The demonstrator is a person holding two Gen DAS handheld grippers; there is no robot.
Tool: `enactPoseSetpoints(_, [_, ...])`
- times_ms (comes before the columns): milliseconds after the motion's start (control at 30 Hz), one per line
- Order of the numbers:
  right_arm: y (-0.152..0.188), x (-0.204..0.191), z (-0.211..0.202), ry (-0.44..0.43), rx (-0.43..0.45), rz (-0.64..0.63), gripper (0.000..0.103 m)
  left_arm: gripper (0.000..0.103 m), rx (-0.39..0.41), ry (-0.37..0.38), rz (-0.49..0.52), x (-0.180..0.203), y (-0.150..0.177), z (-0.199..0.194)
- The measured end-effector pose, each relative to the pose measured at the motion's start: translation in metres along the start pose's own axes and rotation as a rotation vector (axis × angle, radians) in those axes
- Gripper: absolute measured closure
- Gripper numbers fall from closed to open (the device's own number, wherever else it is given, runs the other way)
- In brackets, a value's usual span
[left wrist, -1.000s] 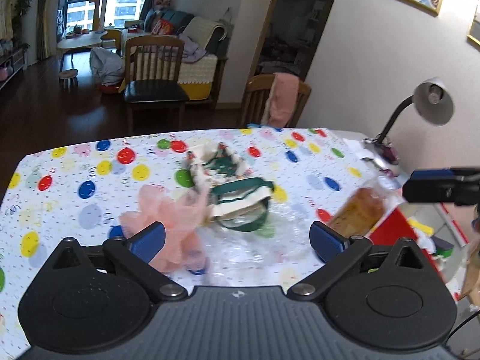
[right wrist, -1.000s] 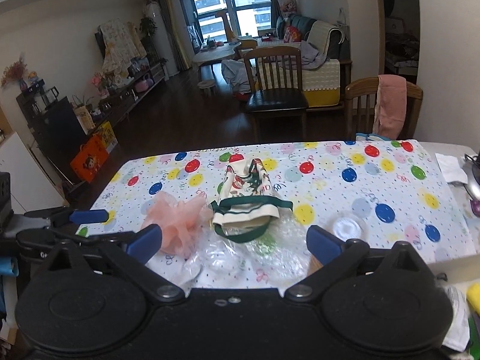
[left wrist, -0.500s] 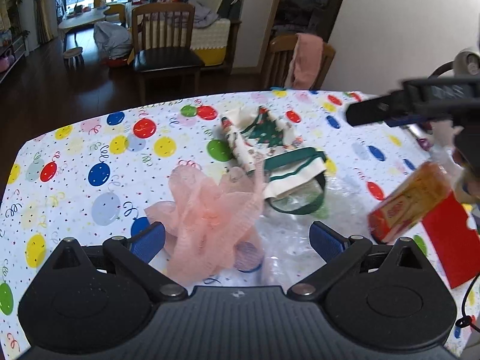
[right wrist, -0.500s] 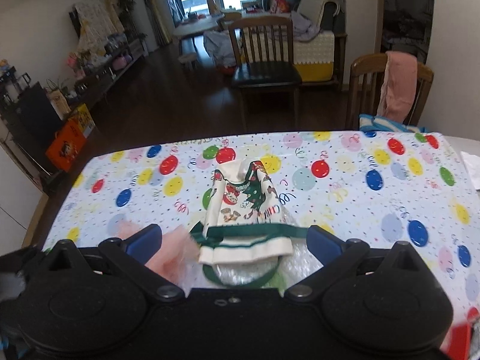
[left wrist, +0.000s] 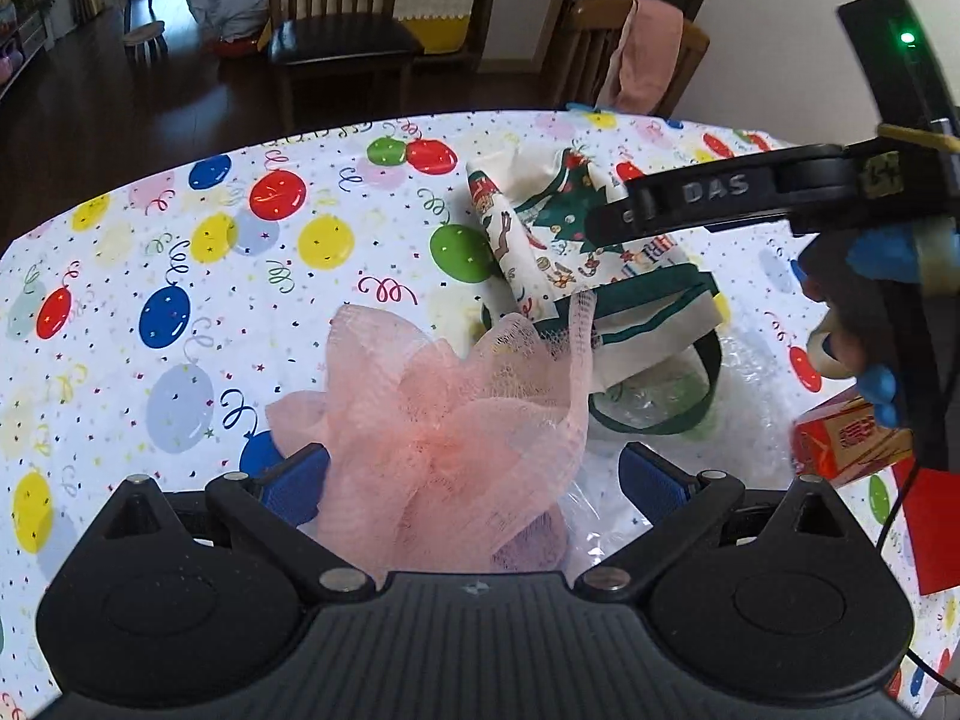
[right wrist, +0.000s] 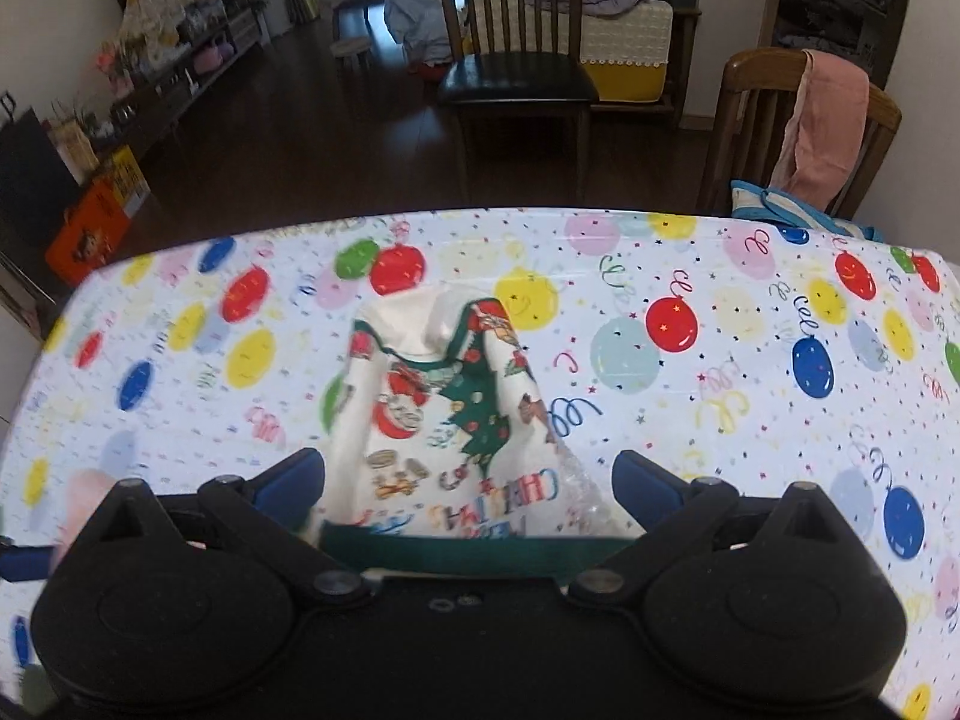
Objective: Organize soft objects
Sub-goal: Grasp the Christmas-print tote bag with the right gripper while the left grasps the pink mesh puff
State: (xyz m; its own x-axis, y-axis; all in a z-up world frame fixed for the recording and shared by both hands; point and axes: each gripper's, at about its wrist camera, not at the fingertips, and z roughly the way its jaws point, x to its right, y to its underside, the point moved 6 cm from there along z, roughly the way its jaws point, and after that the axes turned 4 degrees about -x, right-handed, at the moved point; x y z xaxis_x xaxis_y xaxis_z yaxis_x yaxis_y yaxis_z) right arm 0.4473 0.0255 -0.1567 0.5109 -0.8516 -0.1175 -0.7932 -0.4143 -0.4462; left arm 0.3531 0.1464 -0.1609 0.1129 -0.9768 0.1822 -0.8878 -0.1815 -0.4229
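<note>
The left claw (left wrist: 474,480) is spread wide, its blue pads on either side of a fluffy pink mesh bath sponge (left wrist: 444,414) that lies on the bench (left wrist: 180,276), which is covered in a glossy balloon-print cloth. Whether the pads touch the gathered netting cannot be told. Only the left wrist view shows this sponge clearly, along with crinkled clear plastic wrap (left wrist: 654,402) under a green strap, an orange carton (left wrist: 846,441) at the right edge, and the right claw's black arm crossing above. The right wrist view shows the right claw (right wrist: 468,483) also spread, straddling a cream Christmas-print fabric tote bag (right wrist: 444,420) with green trim, lying flat and rumpled at the bench's middle.
</note>
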Motion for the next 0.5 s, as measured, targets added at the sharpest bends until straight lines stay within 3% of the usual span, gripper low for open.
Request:
enactPoseSetpoints(267, [-0.004, 0.010, 0.030, 0.009, -0.026, 0.005, 0.022, 0.006, -0.052, -0.029, 0.017, -0.003, -0.005, 0.022])
enactPoseSetpoints(433, [-0.003, 0.011, 0.034, 0.016, -0.028, -0.011, 0.047, 0.033, -0.068, -0.022, 0.005, -0.006, -0.005, 0.028])
enactPoseSetpoints(500, [-0.002, 0.011, 0.033, 0.021, -0.023, -0.007, 0.049, 0.037, -0.073, -0.020, 0.010, -0.006, -0.004, 0.030])
